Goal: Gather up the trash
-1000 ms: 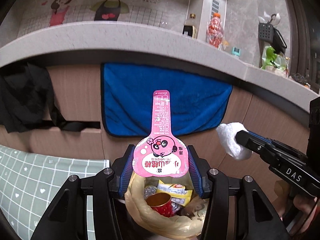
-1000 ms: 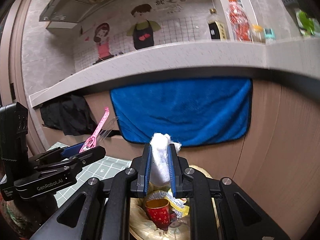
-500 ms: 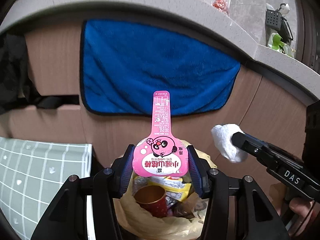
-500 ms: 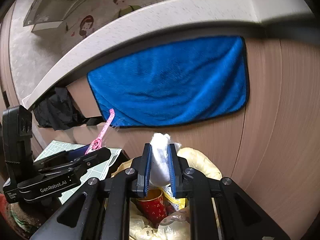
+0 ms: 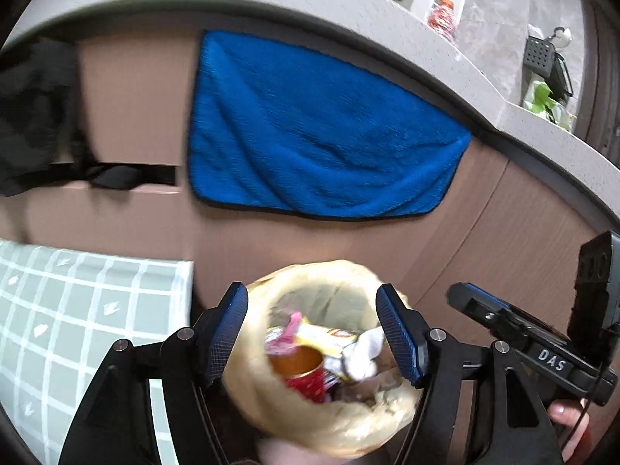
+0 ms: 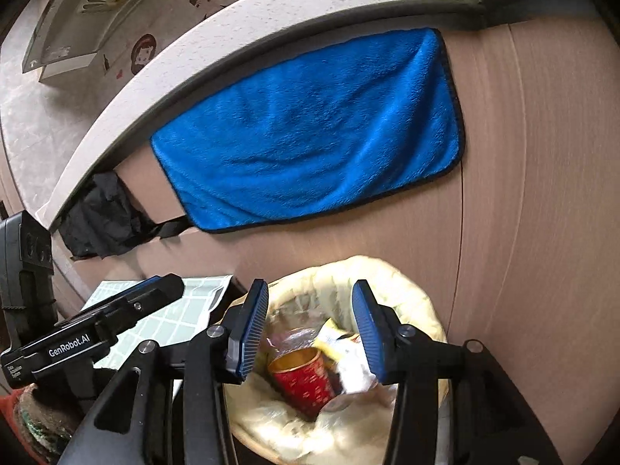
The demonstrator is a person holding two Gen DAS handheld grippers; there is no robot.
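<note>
Hovering over the trash bin (image 5: 387, 422), the left gripper (image 5: 312, 335) has its blue pads spread wide and widening, with nothing pinched between them; only the bin's mouth shows through the gap. The bin, lined with a pale yellow bag (image 6: 410, 283), sits at six o'clock in both wrist views, against the wooden cabinet front (image 6: 542, 213). Inside it lie a red paper cup (image 6: 302, 379) with a gold inner wall, a yellow snack wrapper (image 6: 333, 335) at about one o'clock from the cup, a crumpled white tissue (image 5: 364, 352) just right of that, and a pink wrapper (image 5: 283, 335) at the cup's eleven o'clock, blurred in the left view. The right gripper (image 6: 310, 327) also points down into the bin, jaws parting and empty, the cup and wrappers visible below between them. From the left camera the right gripper appears at four o'clock, with a person's fingers (image 5: 569, 418) on its handle; from the right camera the left gripper enters at eight o'clock. A blue towel (image 5: 317, 131) hangs on the cabinet at twelve o'clock, below the grey countertop edge (image 6: 271, 7). A green checked cloth (image 5: 77, 310) lies at nine o'clock of the bin, and a black cloth (image 6: 100, 217) hangs at ten o'clock.
</note>
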